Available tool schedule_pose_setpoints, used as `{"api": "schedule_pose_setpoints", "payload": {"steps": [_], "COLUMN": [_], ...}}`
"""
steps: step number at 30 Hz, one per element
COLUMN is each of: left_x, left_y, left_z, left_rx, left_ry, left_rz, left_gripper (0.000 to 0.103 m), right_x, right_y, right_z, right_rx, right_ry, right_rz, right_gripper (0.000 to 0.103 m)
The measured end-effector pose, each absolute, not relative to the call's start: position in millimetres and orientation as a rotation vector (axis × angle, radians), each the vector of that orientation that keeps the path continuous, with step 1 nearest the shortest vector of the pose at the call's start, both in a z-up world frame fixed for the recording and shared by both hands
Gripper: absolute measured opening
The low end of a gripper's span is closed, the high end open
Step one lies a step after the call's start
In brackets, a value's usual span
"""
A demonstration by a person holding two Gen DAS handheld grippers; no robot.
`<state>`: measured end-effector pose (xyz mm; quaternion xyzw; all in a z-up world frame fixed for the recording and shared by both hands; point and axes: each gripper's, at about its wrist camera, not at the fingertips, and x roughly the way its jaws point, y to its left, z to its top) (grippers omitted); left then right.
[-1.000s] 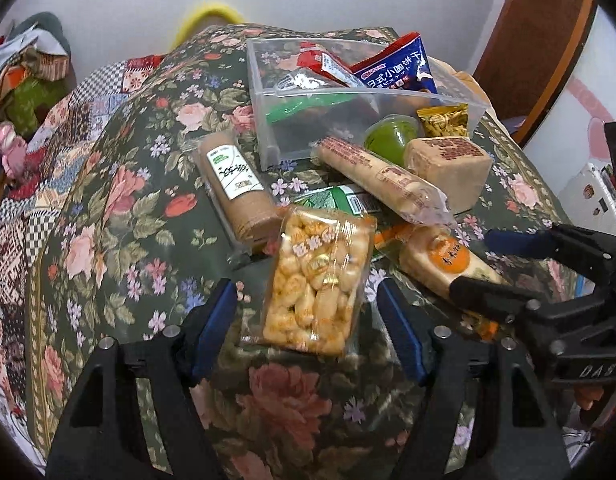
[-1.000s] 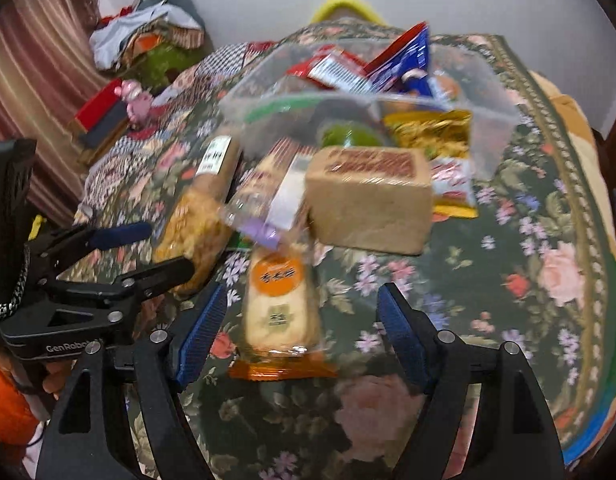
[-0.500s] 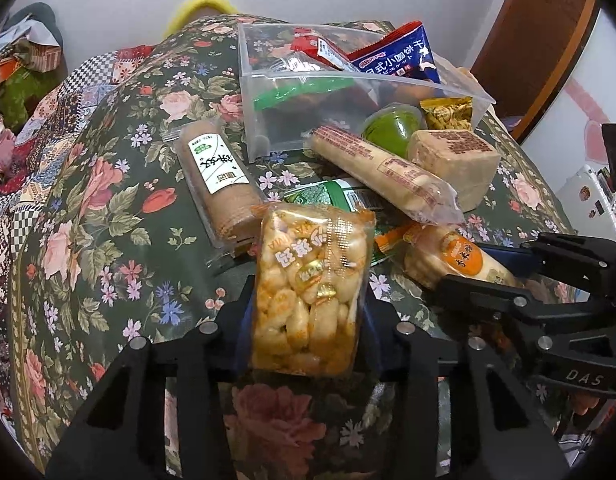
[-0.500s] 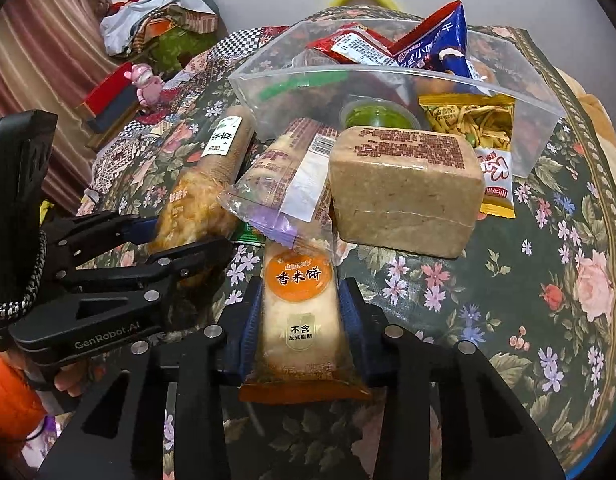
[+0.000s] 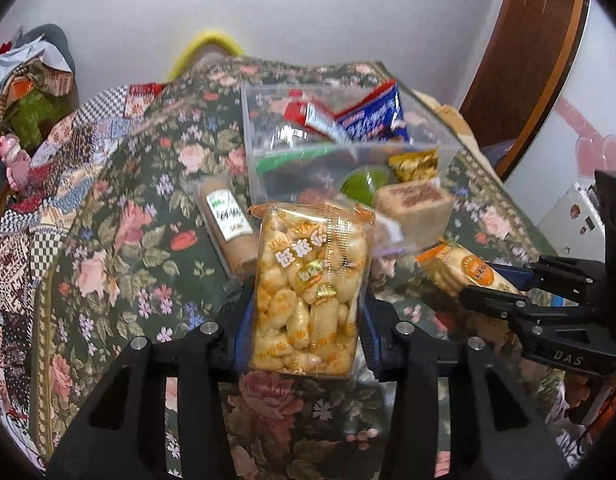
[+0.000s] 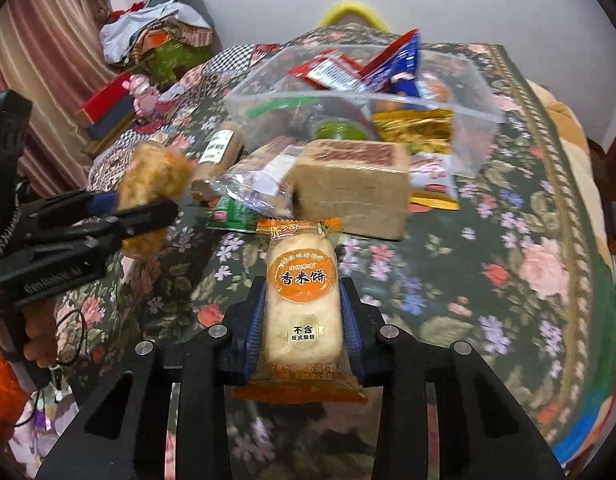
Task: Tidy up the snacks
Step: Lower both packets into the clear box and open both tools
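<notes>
My left gripper [image 5: 303, 312] is shut on a clear pack of golden puffed snacks [image 5: 312, 264], lifted off the floral tablecloth [image 5: 107, 264]. In the right wrist view that gripper [image 6: 147, 210] and its pack [image 6: 151, 176] hang at the left. My right gripper [image 6: 303, 312] has its jaws closing on an orange-labelled rice cracker pack [image 6: 303, 280]; the pads press its sides and it is raised too. A clear plastic box [image 5: 267, 172] holding several snack bags stands at the back of the table.
In front of the box lie a brown block cake [image 6: 352, 188], a long wrapped roll [image 6: 259, 184], a biscuit tube [image 5: 231, 220], a green cup [image 5: 364, 184] and a gold packet [image 6: 420, 132]. A brown door [image 5: 528, 60] stands right; clothes pile [image 6: 155, 36] left.
Both grippers closed on their packs, the left on the puffed snacks and the right on the rice crackers, then lifted them off the cloth.
</notes>
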<state>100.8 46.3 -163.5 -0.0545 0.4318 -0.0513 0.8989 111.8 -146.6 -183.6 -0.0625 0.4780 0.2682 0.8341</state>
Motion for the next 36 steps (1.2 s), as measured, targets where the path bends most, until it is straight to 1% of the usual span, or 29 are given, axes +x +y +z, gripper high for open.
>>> {"api": "schedule_pose_setpoints", "payload": {"steps": [10,18,26,36], "left_x": [120,156,198,258], "left_y": [41,41,47,60], "left_z": [-116,-93,-93,-112], "left_rx": [-0.112,-0.104,-0.100,-0.099], "left_ry": [0.793,0.737,0.733,0.777], "left_rz": [-0.109,-0.095,-0.073,-0.038], "left_gripper": [0.044,0.044,0.045,0.045], "right_x": [123,153,193,245], "right_y": [-166,-177,-177,-169], "right_z": [-138,-108,-93,-107], "right_rx": [-0.100,-0.060,-0.051,-0.070], "right_ry": [0.883,0.791,0.733,0.740], "right_rz": [0.500,0.456,0.412,0.384], "right_gripper": [0.032,0.032,0.032,0.032]}}
